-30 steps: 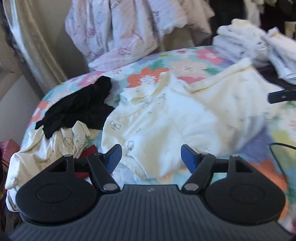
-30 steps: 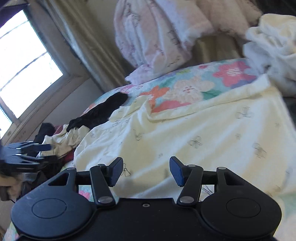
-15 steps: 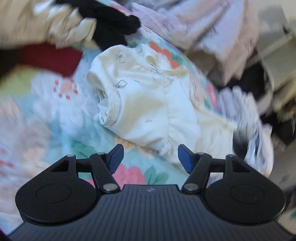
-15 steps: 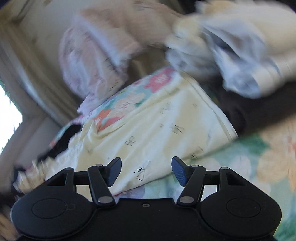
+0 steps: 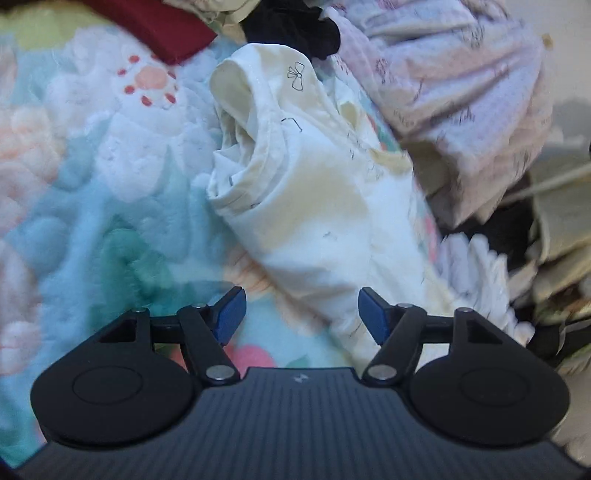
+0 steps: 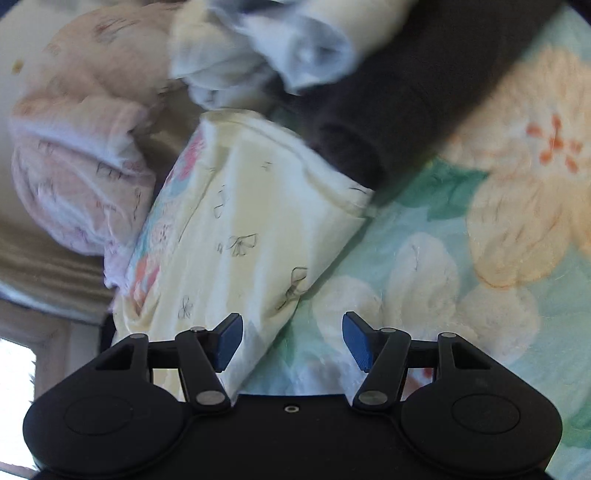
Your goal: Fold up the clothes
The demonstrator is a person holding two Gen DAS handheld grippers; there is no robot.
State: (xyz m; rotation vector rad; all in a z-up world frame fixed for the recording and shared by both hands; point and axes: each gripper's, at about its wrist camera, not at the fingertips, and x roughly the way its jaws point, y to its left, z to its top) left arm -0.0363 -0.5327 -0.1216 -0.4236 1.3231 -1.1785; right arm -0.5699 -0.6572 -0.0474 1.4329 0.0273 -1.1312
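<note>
A cream garment printed with small bows (image 5: 317,206) lies spread on the floral quilt (image 5: 92,206), its open sleeve end toward the upper left. My left gripper (image 5: 301,310) hovers low over the garment's near edge. Its jaws are opening, with cloth lying below the gap and nothing pressed by the blue pads (image 5: 231,312). In the right wrist view the same cream garment (image 6: 243,236) shows its hemmed corner. My right gripper (image 6: 291,339) is open just above that hem, the cloth's edge running under its left finger (image 6: 229,339).
A dark red cloth (image 5: 159,26) and a black garment (image 5: 291,29) lie beyond the sleeve. Pink-white printed bedding (image 5: 450,96) is heaped on the right. A dark grey garment (image 6: 399,110) and pale folded clothes (image 6: 273,48) lie past the hem.
Both grippers have dropped close to the bed and rolled, so each view is tilted. The cream garment now fills the space just ahead of each gripper's fingertips; both grippers stay open.
</note>
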